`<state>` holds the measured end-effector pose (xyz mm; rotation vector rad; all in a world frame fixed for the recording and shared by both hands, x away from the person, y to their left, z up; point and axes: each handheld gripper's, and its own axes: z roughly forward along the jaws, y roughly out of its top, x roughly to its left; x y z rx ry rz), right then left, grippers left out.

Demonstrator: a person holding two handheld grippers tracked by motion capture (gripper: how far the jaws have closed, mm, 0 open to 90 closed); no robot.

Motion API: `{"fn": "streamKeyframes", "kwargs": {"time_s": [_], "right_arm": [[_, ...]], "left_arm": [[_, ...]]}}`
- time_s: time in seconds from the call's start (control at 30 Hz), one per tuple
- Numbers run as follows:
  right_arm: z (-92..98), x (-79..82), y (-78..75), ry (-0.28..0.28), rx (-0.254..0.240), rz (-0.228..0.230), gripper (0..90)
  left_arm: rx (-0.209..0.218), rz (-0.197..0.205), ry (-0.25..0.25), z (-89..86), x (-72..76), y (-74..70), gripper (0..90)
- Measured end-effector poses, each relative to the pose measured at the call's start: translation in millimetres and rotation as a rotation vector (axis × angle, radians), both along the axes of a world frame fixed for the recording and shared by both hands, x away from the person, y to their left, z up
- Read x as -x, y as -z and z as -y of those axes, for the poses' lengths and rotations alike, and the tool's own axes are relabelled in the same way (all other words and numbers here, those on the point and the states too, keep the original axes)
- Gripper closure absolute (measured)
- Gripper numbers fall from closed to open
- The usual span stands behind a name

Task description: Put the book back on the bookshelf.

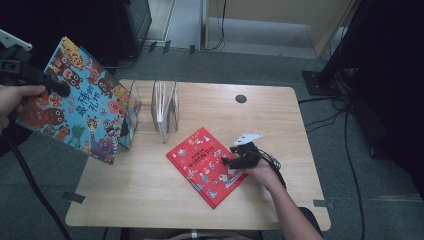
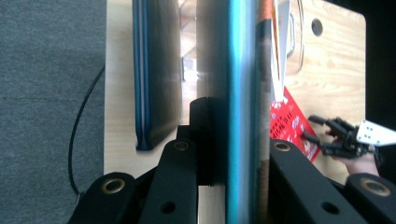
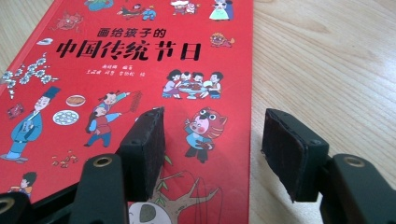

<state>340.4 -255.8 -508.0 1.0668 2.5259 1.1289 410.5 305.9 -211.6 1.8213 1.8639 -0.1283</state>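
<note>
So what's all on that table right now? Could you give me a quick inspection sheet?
Surface: wooden table, with a round hole near the far edge.
Job's things: blue picture book held up off the table's left side; red picture book lying flat.
Clutter: clear book rack standing on the table.
Grippers: left gripper clamped on the blue picture book's edge; right gripper open, jaws straddling the red picture book's edge.
Cables: one trails from each gripper; more lie on the floor at right.
Surroundings: grey carpet, dark equipment stands.
</note>
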Motion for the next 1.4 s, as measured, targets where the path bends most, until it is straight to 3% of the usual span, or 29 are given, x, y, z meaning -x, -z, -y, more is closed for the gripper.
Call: {"fn": "streamKeyframes", "kwargs": {"time_s": [0.23, 0.67, 1.0, 1.13, 1.4], "right_arm": [[-0.5, 1.2, 0.3, 0.001, -0.003, 0.003, 39.5], [-0.2, 3.9, 1.0, 0.006, -0.009, 0.005, 39.6], [-0.5, 6.6, 0.9, 0.01, -0.006, 0.007, 39.6], [-0.2, 6.7, 1.2, 0.009, -0.011, 0.006, 39.6], [-0.2, 6.7, 1.2, 0.009, -0.011, 0.005, 39.8]], "left_arm": [[-0.041, -0.009, -0.012, 4.0, -22.1, 7.0, 81.3], [-0.03, -0.013, -0.013, 16.8, -48.7, 39.6, 81.2], [-0.059, 0.002, 0.005, 28.4, -50.8, 44.9, 79.7], [-0.071, -0.019, 0.0, 31.9, -53.8, 54.5, 79.7], [-0.09, -0.023, 0.003, 32.4, -55.1, 56.1, 80.2]]}}
